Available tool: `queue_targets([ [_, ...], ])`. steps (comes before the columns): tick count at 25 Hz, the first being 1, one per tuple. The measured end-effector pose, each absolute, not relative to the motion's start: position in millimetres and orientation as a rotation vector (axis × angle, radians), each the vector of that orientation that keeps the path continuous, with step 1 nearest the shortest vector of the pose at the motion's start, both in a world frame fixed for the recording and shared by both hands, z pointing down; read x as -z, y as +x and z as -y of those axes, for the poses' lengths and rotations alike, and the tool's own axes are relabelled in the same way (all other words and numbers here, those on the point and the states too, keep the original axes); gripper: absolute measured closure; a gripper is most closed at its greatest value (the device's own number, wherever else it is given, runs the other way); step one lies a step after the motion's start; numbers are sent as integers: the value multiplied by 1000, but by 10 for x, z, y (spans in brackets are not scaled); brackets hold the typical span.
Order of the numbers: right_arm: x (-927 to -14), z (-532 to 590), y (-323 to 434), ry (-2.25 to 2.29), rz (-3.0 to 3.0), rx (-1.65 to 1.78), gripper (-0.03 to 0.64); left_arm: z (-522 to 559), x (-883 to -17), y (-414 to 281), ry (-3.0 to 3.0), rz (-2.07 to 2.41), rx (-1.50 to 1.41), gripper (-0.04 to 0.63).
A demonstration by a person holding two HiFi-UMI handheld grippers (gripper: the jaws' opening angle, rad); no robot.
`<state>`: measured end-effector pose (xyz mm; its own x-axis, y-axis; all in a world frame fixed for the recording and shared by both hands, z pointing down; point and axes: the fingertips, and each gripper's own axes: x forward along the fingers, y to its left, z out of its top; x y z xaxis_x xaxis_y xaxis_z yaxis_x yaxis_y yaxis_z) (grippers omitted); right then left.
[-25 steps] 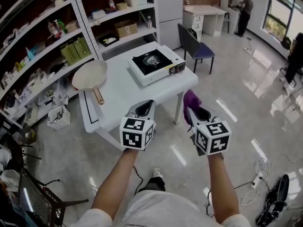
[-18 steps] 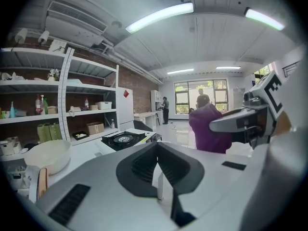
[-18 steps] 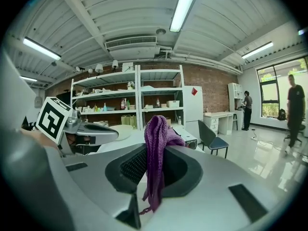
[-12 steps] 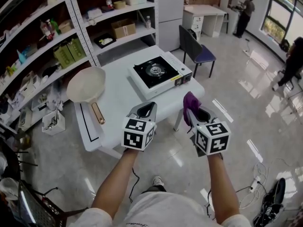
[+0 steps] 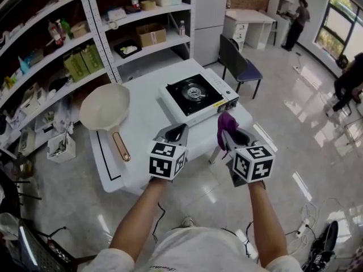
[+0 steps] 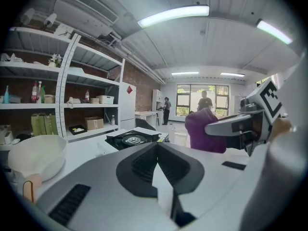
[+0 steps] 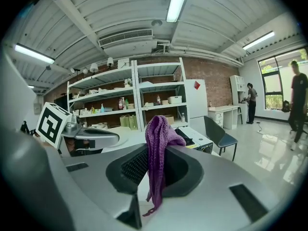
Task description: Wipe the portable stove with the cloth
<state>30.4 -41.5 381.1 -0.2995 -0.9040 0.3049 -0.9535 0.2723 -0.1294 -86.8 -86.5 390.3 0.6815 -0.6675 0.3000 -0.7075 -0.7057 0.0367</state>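
Two tools: held side by side in the air over the near edge of the white bench.
Left tool: jaws pressed together at the tips, with nothing between them.
Right tool: jaws pinching the purple cloth.
Cloth: a bunched fold stands up above the jaws and a thin tail hangs down between them. It is in the air, near the front corner of the stove but not touching it.
Portable stove: white body, black top, round burner in the middle. It sits at an angle on the far right part of the bench.
Pan: cream bowl with a copper-coloured handle, on the left part of the bench. The handle points toward the near edge, and the pan lies apart from the stove.
Shelving: white racks behind the bench, loaded with boxes and bottles.
Chair: dark back, blue seat, on the floor just beyond the bench.
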Motion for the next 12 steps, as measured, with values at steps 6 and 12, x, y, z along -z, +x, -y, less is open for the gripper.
queue_targets([
  [6,-3906,779,166,1661,2408,-482,570,1111,-3931,-963,2722,1176,-390,594],
  [12,-3979,1192,18,1561,2505,-571,570,1385,-3984,-1040,2667,1265,-381,594],
])
